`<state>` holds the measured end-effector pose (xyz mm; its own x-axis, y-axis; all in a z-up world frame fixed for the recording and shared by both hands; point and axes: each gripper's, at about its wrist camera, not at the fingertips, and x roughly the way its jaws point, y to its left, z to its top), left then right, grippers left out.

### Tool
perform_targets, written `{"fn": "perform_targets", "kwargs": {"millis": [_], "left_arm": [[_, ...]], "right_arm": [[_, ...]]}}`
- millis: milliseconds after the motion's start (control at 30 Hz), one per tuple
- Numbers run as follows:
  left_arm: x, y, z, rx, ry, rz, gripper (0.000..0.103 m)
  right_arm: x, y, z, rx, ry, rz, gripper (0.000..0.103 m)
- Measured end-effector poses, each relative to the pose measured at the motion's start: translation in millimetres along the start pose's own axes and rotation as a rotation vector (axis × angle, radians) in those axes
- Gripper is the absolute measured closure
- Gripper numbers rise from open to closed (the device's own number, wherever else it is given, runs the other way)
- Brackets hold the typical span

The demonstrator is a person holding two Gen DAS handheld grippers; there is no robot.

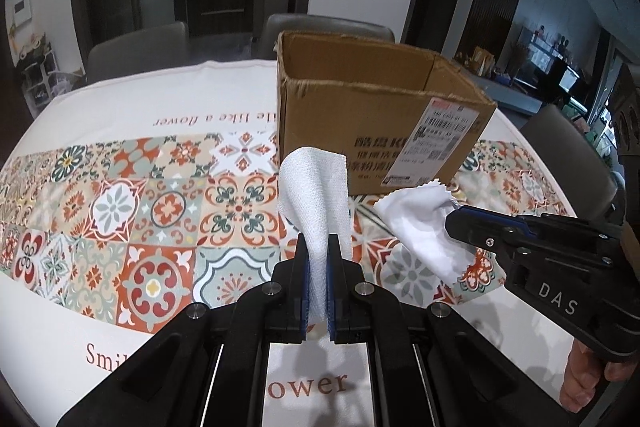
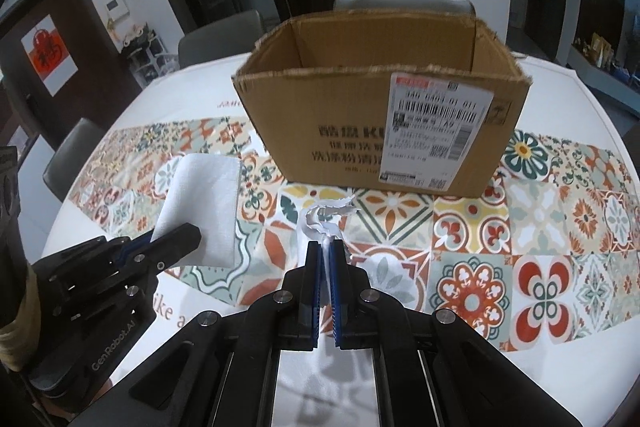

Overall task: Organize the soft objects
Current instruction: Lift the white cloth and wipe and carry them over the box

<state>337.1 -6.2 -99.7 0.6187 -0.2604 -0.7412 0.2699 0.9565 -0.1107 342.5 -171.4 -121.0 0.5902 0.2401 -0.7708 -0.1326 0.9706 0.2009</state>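
My left gripper (image 1: 317, 241) is shut on a white woven cloth (image 1: 314, 195), which stands up folded between its jaws above the table; it also shows in the right wrist view (image 2: 204, 207), held by the left gripper (image 2: 176, 237). My right gripper (image 2: 325, 247) is shut on a thin white cloth with a zigzag edge (image 2: 326, 219), seen in the left wrist view (image 1: 416, 223) held by the right gripper (image 1: 460, 223). An open cardboard box (image 1: 380, 119) stands just beyond both cloths, and it shows in the right wrist view (image 2: 380, 115) too.
The round table wears a white cloth with a band of patterned tiles (image 1: 140, 211) and printed lettering. Grey chairs (image 1: 136, 47) stand around the far side and at the right (image 1: 568, 147). Dark cabinets and doors lie behind.
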Motion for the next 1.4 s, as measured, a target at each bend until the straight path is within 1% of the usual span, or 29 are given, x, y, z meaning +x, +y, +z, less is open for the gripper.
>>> {"fn": "perform_targets", "kwargs": {"millis": [233, 567, 800, 1400], "left_arm": [[-13, -5, 10, 0.009, -0.043, -0.014, 0.095], [-40, -16, 31, 0.036, -0.150, -0.018, 0.095], [-52, -22, 47, 0.058, -0.203, -0.026, 0.095], [-61, -31, 90, 0.084, -0.302, -0.031, 0.095]], "right_arm": [[-22, 0, 8, 0.008, -0.063, 0.008, 0.097], [-54, -1, 21, 0.022, -0.168, 0.013, 0.097], [-75, -3, 31, 0.039, -0.235, 0.019, 0.097], [-108, -5, 63, 0.040, -0.373, 0.024, 0.097]]}}
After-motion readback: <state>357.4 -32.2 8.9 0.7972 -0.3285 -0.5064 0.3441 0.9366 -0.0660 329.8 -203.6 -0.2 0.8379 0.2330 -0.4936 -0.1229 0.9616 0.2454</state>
